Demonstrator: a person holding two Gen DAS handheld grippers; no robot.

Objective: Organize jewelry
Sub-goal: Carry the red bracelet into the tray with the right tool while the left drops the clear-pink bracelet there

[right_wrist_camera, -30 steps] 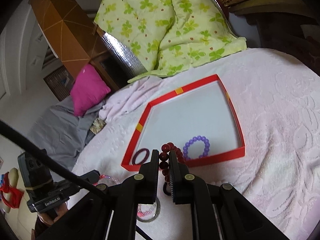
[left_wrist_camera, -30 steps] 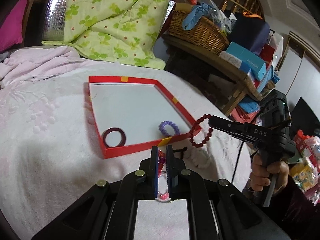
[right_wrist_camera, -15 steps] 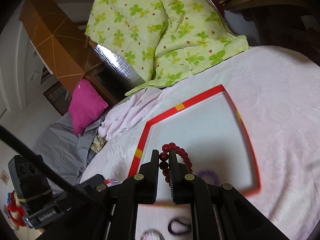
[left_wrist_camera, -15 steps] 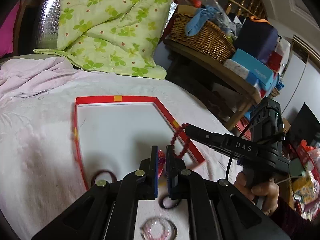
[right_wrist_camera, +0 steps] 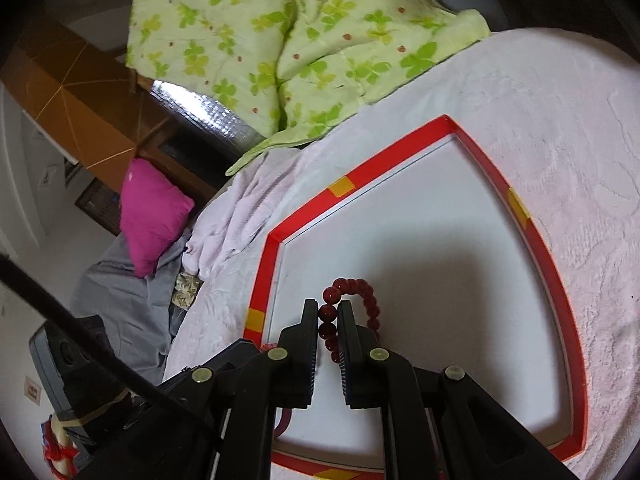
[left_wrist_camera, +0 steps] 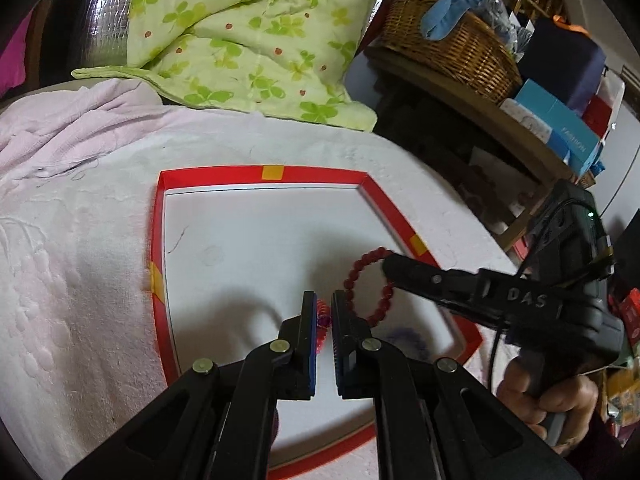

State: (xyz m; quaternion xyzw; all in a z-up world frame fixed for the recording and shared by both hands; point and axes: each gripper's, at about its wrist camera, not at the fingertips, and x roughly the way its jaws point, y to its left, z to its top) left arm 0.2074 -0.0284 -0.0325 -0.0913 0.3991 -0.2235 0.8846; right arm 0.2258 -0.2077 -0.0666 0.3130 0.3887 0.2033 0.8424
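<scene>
- The left tool (left_wrist_camera: 323, 308) is pressed together on a small pink-red bracelet (left_wrist_camera: 322, 320), which is pinched between its blue pads above the near part of the tray.
- The right tool (right_wrist_camera: 329, 318) is pinching a dark red bead bracelet (right_wrist_camera: 356, 304); some beads sit between the two fingers and the rest of the loop hangs out past the tips.
- In the left wrist view the right tool (left_wrist_camera: 390, 266) comes in from the right, and the dark red bead bracelet (left_wrist_camera: 370, 286) hangs from its tip over the white floor of the tray.
- The tray (left_wrist_camera: 160, 240) is shallow, with red walls, yellow tape patches and a white floor. It lies on a bed covered with a pale pink blanket (left_wrist_camera: 72, 280).
- A blurred purple bracelet (left_wrist_camera: 402, 338) lies on the tray floor near its right wall, just below the hanging red loop.
- A person's hand (left_wrist_camera: 544, 396) holds the handle of the right tool at the right edge.
- A green quilt with a leaf pattern (left_wrist_camera: 248, 36) lies at the far side of the bed, and a wicker basket (left_wrist_camera: 452, 48) stands on a shelf to the far right.
</scene>
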